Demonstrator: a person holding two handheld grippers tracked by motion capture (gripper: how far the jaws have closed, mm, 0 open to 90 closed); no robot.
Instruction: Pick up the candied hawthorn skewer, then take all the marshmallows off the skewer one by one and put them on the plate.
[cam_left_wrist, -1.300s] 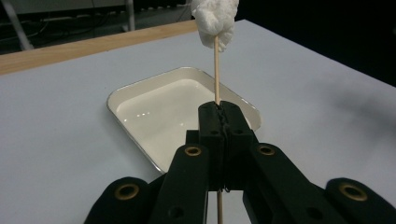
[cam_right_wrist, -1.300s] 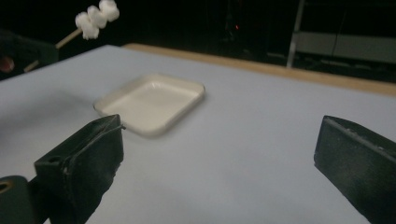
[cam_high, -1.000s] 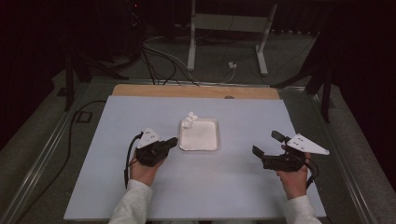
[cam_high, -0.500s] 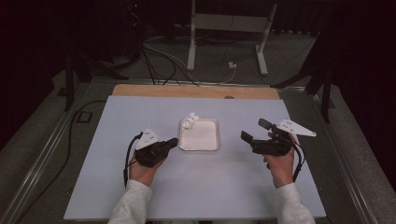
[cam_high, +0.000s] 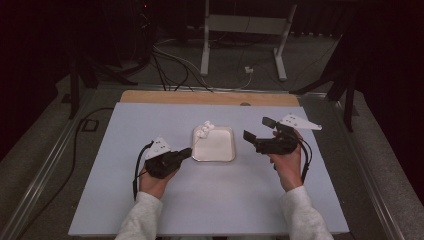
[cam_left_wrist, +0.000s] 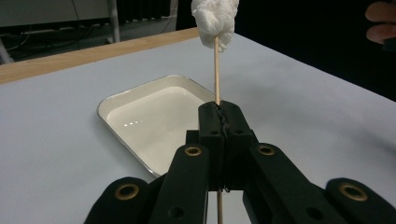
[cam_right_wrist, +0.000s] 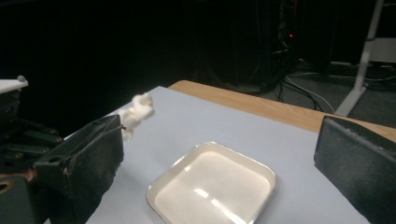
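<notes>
Pinching the skewer (cam_left_wrist: 216, 70) tight in my left tool (cam_left_wrist: 223, 109), marshmallows (cam_left_wrist: 215, 18) just beyond its tips over the tray (cam_left_wrist: 112, 105); my right tool (cam_high: 259, 134), jaws wide and empty, should approach slowly, squarely

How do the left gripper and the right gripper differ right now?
The left gripper has its jaws shut on a thin wooden stick with white marshmallows on its end; the right gripper has its jaws open with nothing between them. The left gripper sits on the near left of the tray; the right gripper is on the tray's right. Both point toward the tray, and each is held in one hand.
</notes>
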